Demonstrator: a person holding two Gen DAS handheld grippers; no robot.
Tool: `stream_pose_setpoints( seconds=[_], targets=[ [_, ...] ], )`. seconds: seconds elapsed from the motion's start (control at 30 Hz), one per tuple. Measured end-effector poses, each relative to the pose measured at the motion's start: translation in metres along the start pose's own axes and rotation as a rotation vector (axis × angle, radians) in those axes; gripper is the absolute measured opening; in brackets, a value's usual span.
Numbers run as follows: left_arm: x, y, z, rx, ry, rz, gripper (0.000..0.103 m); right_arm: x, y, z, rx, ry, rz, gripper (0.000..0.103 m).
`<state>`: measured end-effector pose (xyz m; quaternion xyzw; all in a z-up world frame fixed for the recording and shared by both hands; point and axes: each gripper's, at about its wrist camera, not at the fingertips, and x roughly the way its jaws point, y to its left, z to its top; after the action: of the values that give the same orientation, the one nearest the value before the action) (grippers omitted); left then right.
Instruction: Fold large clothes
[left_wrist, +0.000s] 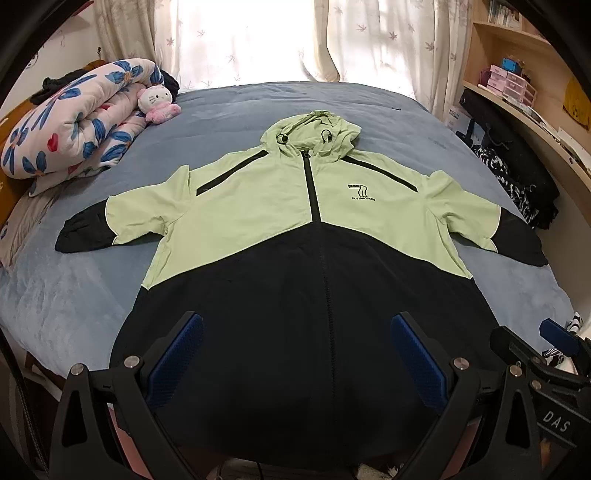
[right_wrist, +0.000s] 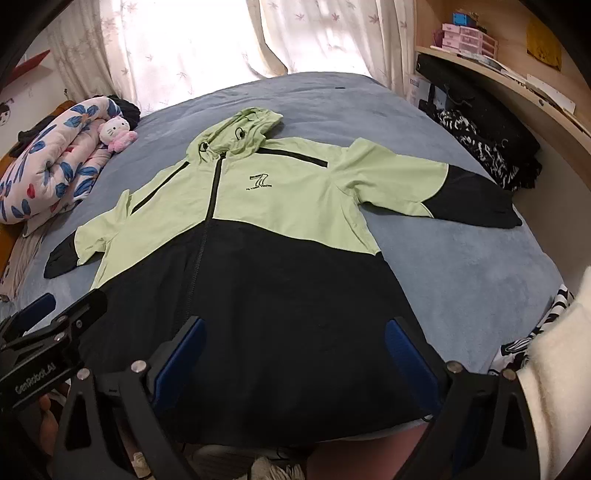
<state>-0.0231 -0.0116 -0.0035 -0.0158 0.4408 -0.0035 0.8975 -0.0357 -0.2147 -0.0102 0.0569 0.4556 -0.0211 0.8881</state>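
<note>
The jaws of the left gripper (left_wrist: 295, 354) stood spread wide at the bottom of the left wrist view, blue pads facing each other, with nothing pinched between them; only the black lower part of the jacket (left_wrist: 295, 206) showed in the gap. The jaws of the right gripper (right_wrist: 295, 358) were spread just as wide in the right wrist view, also empty, over the same black hem area.

The jacket lay flat and face up on the bed (left_wrist: 388, 110), zipped, hood toward the curtains (left_wrist: 369, 37), both sleeves stretched out to the sides. Its upper half was pale green, its lower half and cuffs black. On the chest a large outlined "7" (left_wrist: 357, 190) was printed with a line of small letters beneath, too small to read for certain.

At the lower right of the left wrist view the other gripper's body carried the letters "DAS" (left_wrist: 557, 421). At the lower left of the right wrist view the other gripper's body read "GenRobot.AI" (right_wrist: 35, 380).

At the upper left of both views a rolled flowered quilt (left_wrist: 74, 122) lay on the bed with a white and pink plush cat (left_wrist: 157, 103) leaning against it. At the upper right a wooden shelf (left_wrist: 524, 107) held small pink drawer boxes (left_wrist: 511, 83); their contents could not be seen. Dark clothes (left_wrist: 517, 173) were piled below it.

Only the right wrist view showed a fluffy white sleeve (right_wrist: 554, 369) at its lower right edge.
</note>
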Motion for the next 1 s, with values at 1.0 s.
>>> stream_pose_setpoints(
  seconds=[1.0],
  targets=[
    [0.033,0.001,-0.006,0.003,0.023,-0.007,0.101,0.017,0.028,-0.002,-0.046,-0.025,-0.112,0.097]
  ],
)
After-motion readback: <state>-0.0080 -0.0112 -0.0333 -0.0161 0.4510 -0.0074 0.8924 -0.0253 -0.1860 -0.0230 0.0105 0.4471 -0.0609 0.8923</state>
